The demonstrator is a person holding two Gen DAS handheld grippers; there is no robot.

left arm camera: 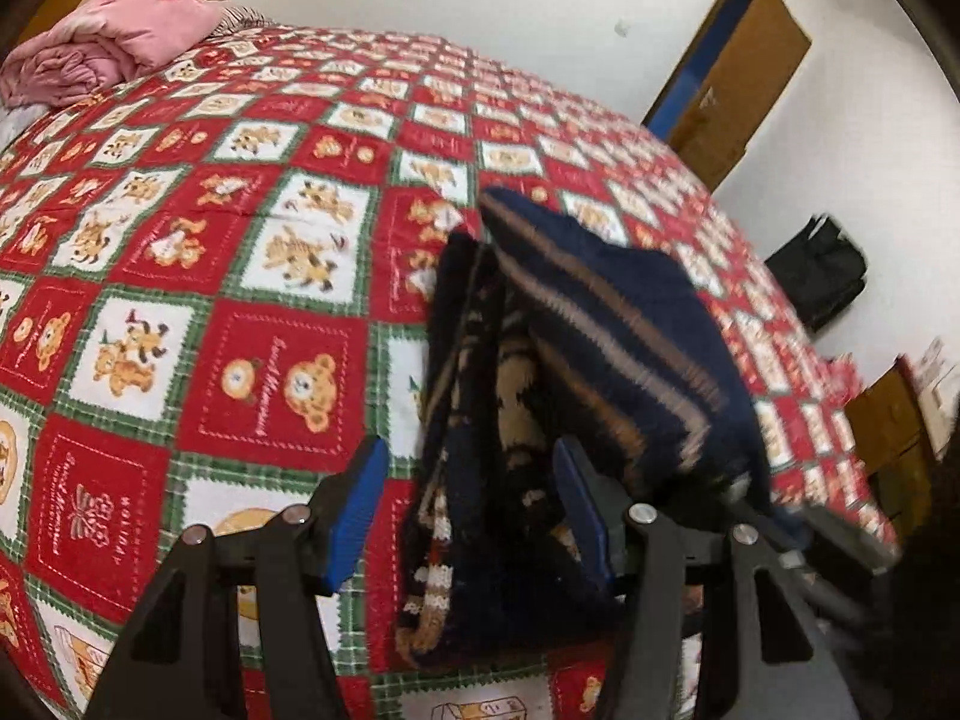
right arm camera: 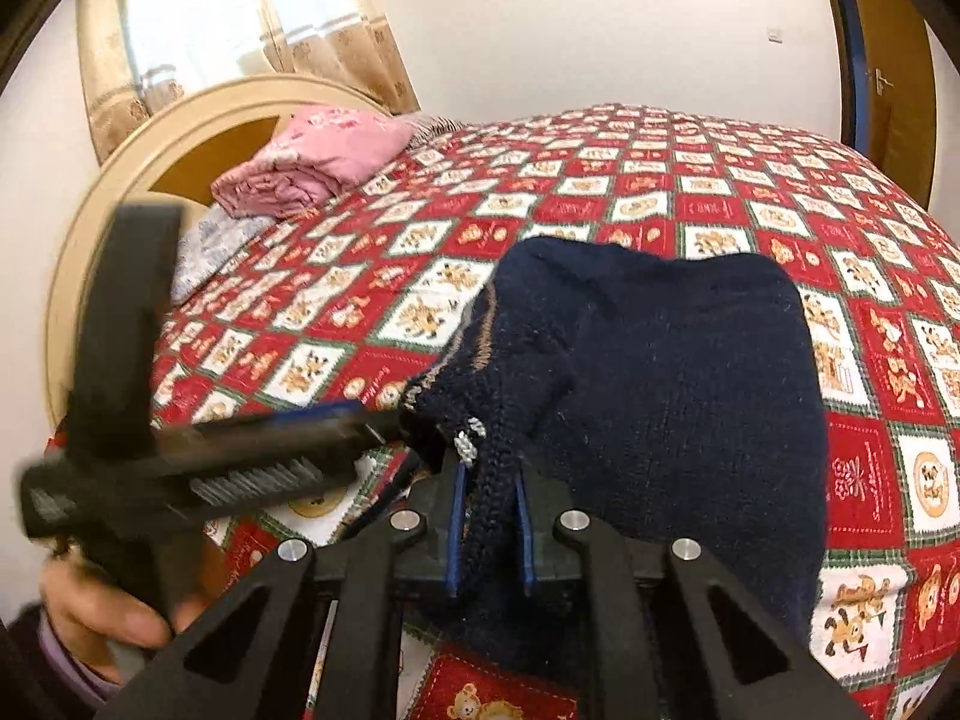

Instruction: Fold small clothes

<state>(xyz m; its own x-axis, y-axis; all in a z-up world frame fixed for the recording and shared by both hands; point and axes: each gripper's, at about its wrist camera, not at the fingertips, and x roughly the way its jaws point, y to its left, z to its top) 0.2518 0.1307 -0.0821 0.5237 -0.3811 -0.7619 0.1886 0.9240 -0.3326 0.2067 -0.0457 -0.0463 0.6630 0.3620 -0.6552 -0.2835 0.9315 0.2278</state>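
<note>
R tool (right arm camera: 489, 531), knit navy sweater (right arm camera: 672, 372)

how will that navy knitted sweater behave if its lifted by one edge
Likely floppy: the navy sweater already sags in folds below the right gripper. Probably not slippery, since its fuzzy knit should catch on the pads.

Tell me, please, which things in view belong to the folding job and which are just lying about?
In the job:
navy knitted garment
right gripper, shut on it
left gripper, open around it
bedspread, the work surface

Lying about:
pink bundle
black bag
door
</note>
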